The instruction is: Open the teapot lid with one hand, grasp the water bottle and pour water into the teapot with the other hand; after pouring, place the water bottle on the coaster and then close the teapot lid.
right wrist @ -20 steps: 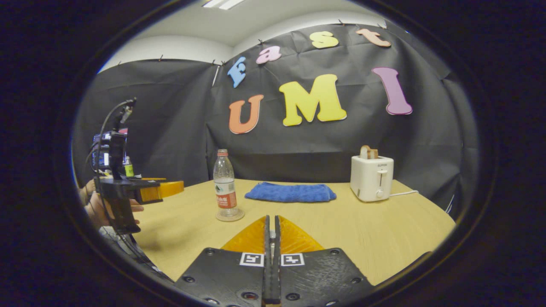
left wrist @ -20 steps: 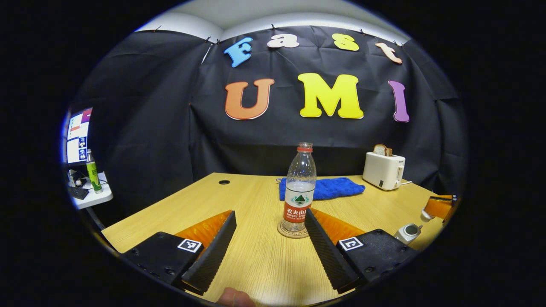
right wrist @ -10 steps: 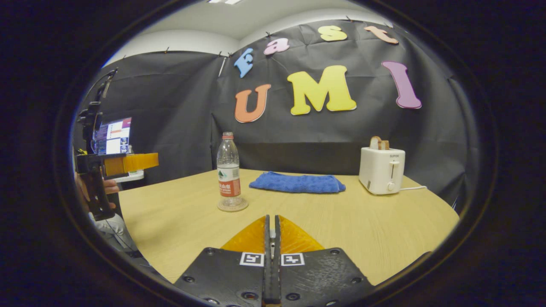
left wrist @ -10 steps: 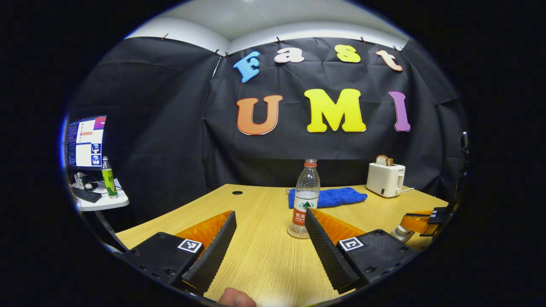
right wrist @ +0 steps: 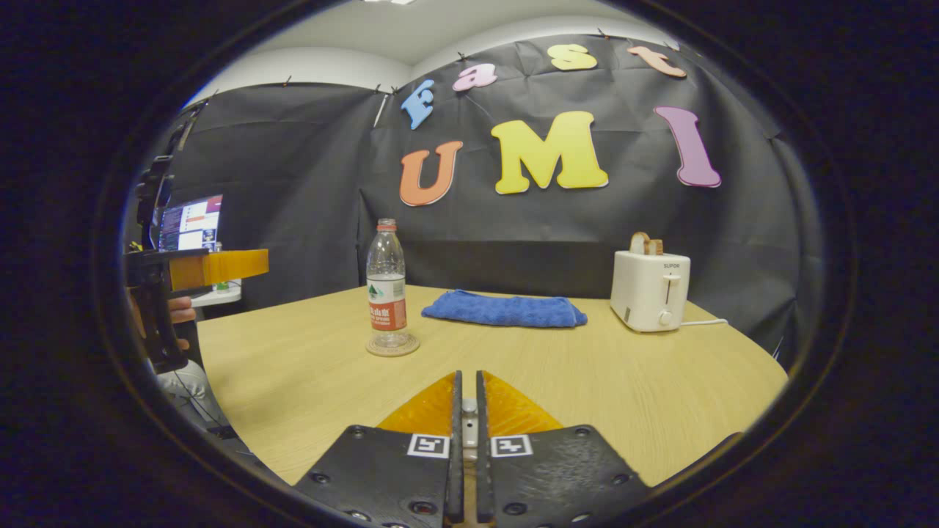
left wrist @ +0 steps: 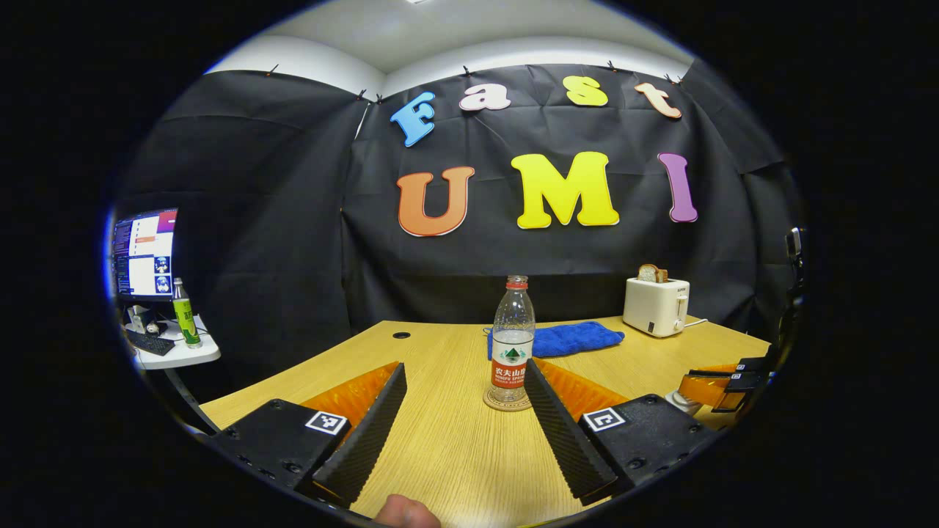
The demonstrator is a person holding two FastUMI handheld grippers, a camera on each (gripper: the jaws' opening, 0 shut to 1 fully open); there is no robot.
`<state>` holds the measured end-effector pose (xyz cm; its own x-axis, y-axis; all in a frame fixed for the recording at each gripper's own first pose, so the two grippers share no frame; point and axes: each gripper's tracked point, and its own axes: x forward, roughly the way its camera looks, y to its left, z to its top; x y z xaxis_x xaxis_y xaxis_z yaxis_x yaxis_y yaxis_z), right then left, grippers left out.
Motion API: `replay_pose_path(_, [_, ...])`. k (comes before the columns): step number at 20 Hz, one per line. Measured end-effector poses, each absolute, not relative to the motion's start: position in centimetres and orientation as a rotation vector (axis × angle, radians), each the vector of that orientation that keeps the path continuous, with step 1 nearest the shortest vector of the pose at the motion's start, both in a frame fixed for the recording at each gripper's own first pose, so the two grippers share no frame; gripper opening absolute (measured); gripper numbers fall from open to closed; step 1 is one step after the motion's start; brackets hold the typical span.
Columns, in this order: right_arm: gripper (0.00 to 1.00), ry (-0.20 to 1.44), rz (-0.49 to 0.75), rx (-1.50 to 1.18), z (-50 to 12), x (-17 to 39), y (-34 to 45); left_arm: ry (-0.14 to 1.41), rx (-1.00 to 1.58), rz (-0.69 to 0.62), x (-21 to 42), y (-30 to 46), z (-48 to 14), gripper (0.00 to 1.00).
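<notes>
On the pale wooden surface (left wrist: pixel 440 447), the left gripper (left wrist: pixel 463 381) is spread wide, the clear plastic water bottle (left wrist: pixel 511 339) stands upright on a round coaster (left wrist: pixel 506 404) beyond it, and the right gripper (right wrist: pixel 466 389) is almost pressed together, a slim gap left, pinching nothing.

Both grippers, left gripper (left wrist: pixel 463 381) and right gripper (right wrist: pixel 466 400), have black screw-studded bases, square black-and-white markers, and translucent orange finger backs.

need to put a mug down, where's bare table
Bare wood lies in front of the blue towel and toaster, right of the water bottle on its coaster. It is crowded along the back edge.
</notes>
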<state>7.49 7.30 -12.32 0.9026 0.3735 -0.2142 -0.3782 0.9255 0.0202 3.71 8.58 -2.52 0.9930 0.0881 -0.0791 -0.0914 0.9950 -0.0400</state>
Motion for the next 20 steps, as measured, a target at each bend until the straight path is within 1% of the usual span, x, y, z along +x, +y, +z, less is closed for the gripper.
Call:
replay_pose_path(1, [0.14,0.199,0.382,-0.016,-11.3,7.0,7.1,0.070,-0.053,0.086,3.7,7.9,-2.2,1.00])
replay_pose_path(4, [0.92,0.141,0.335,-0.011,-8.2,6.5,6.2,0.042,-0.051,0.080,3.4,6.1,-1.1,1.00])
replay_pose_path(5, [0.98,0.112,0.299,-0.015,-6.7,6.3,5.5,0.026,-0.040,0.078,3.3,5.5,-0.5,1.00])
replay_pose_path(7, [0.97,0.074,0.210,-0.032,-4.3,5.6,3.8,0.004,-0.050,0.078,2.8,4.3,0.5,1.00])
replay_pose_path(9, [0.98,0.044,0.148,-0.035,-2.2,4.3,2.9,0.011,-0.079,0.042,2.4,2.0,0.8,1.00])
replay_pose_path(11, [0.99,0.013,0.091,-0.029,-0.6,2.9,1.8,0.012,-0.060,0.045,1.8,1.5,1.1,1.00])
replay_pose_path(17, [0.97,-0.001,0.018,-0.033,0.8,0.4,0.3,-0.014,-0.003,0.033,-0.1,1.2,1.6,1.00])
replay_pose_path(20, [0.98,-0.001,0.015,-0.032,1.4,0.0,1.1,-0.047,-0.025,0.037,-0.1,1.9,3.1,0.99])
